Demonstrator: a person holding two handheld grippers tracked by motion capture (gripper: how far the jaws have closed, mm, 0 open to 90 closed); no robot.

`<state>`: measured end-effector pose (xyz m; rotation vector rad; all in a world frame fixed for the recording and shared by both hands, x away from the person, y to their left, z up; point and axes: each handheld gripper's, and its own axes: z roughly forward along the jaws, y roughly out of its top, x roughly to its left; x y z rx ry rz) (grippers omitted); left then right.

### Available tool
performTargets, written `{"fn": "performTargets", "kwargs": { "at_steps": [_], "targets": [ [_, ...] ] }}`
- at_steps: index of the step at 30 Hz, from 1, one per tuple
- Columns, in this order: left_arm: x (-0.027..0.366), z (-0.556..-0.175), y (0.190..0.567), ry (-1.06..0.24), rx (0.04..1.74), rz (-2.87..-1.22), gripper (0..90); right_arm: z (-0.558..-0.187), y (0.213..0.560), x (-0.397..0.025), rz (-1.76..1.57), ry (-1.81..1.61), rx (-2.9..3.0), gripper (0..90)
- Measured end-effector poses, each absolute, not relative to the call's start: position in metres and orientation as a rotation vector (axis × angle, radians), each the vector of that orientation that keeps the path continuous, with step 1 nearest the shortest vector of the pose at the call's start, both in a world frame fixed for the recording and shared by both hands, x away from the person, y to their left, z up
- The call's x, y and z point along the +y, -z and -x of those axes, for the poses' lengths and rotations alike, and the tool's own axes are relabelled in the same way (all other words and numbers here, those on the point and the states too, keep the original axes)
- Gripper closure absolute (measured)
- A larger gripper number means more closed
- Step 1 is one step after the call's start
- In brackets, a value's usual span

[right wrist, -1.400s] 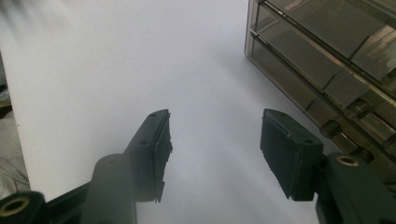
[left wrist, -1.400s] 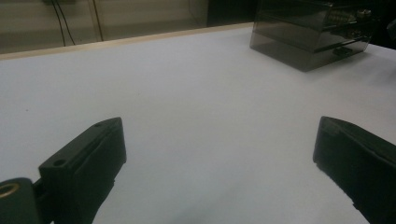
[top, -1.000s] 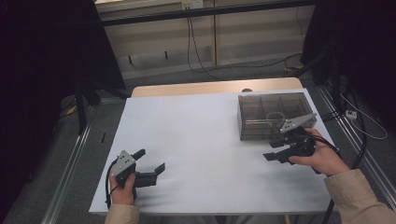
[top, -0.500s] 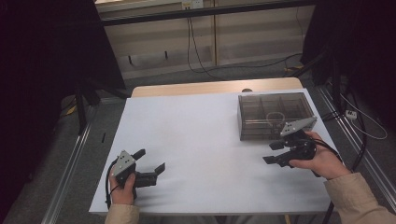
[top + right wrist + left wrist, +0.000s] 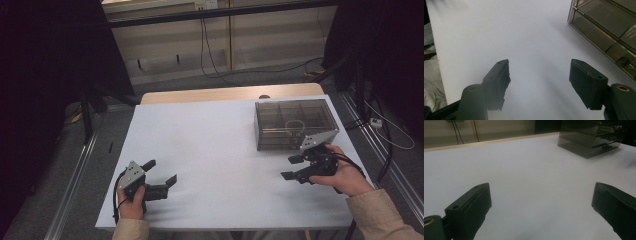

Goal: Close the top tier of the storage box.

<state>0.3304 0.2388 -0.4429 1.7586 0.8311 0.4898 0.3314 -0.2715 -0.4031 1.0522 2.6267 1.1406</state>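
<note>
The smoked transparent drawer box (image 5: 292,122) stands at the far right of the white table (image 5: 215,145), with a small handle on its front. The right gripper (image 5: 294,167) sits just in front of the box, near its front right corner, jaws spread wide and empty, pointing left across the table. In the right gripper view the box (image 5: 604,27) lies to the upper right, apart from both jaws. The left gripper (image 5: 160,172) rests at the near left, well apart from the box, jaws likewise released and holding nothing. In the left gripper view bare table surface lies between the jaws and the box (image 5: 586,140). Cables (image 5: 210,45) run over the floor beyond the table.
</note>
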Motion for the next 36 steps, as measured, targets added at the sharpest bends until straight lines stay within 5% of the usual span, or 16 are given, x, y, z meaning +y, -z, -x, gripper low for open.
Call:
{"fn": "performTargets", "kwargs": {
  "at_steps": [36],
  "targets": [
    [0.238,-0.331,0.443,-0.492,0.827,-1.761,2.7,-0.314,0.420,-0.271,-1.040,-1.157,2.611,28.9]
  ]
}}
